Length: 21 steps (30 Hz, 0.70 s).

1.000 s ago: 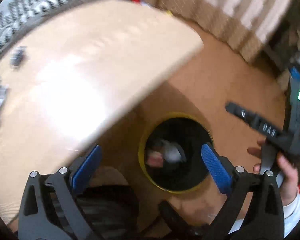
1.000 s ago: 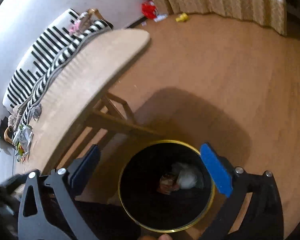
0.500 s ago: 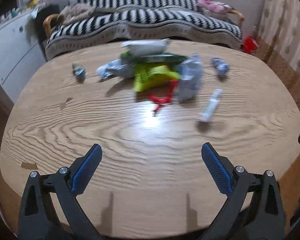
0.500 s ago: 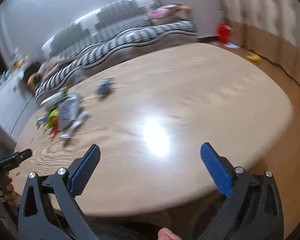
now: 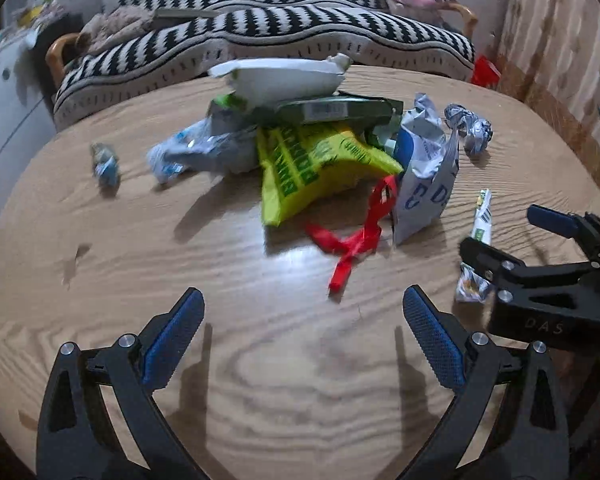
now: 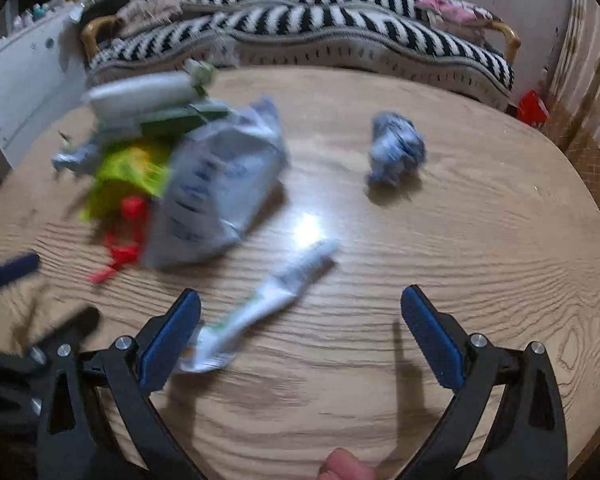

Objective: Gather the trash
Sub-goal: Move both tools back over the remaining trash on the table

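Trash (image 5: 324, 160) lies heaped mid-bench (image 5: 260, 360), a white tube wrapper (image 6: 268, 300) apart beside the right claw (image 6: 300, 328), both it and the left claw (image 5: 302, 330) spread wide, seemingly ready for a pickup.

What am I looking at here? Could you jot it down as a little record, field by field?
Place: wooden table in front of a striped sofa
Job: collecting trash
Trash pile: yellow bag, red ribbon, white pouch, green box
Loose pieces: crumpled paper ball, long thin wrapper
Left tool: open, empty
Right tool: open, empty, its left finger beside the thin wrapper
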### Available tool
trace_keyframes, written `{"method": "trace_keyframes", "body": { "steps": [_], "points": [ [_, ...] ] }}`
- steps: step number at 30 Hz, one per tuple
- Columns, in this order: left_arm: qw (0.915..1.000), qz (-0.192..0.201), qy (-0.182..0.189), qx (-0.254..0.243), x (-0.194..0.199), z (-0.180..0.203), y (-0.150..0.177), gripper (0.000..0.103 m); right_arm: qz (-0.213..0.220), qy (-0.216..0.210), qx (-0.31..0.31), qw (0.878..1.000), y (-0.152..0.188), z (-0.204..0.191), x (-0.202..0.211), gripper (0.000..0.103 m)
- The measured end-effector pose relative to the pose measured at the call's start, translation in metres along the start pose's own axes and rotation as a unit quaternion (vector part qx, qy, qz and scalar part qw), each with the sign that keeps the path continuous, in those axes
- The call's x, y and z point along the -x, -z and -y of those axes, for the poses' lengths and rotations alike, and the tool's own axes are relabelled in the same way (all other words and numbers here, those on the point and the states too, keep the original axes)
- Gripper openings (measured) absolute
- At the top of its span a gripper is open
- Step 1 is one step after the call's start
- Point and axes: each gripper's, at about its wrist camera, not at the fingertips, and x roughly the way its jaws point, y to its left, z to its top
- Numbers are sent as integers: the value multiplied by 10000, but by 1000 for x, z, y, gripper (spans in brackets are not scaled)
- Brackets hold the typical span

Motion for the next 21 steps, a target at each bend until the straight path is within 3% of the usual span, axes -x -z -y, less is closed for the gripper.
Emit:
{"method": "trace_keyframes", "body": {
  "steps": [6,16,21],
  "points": [
    [9998,-178,63,-81,-24,6,-17,97,66,-428,32,9991,3,33,-6,98],
    [9995,-227,56,-232,-34,11,-28,97,-32,-355,-101,9993,9,60,-3,97],
    [9993,-247,94,-280,-35,6,-29,97,146,-639,-411,9970,6,62,4,97]
  ]
}}
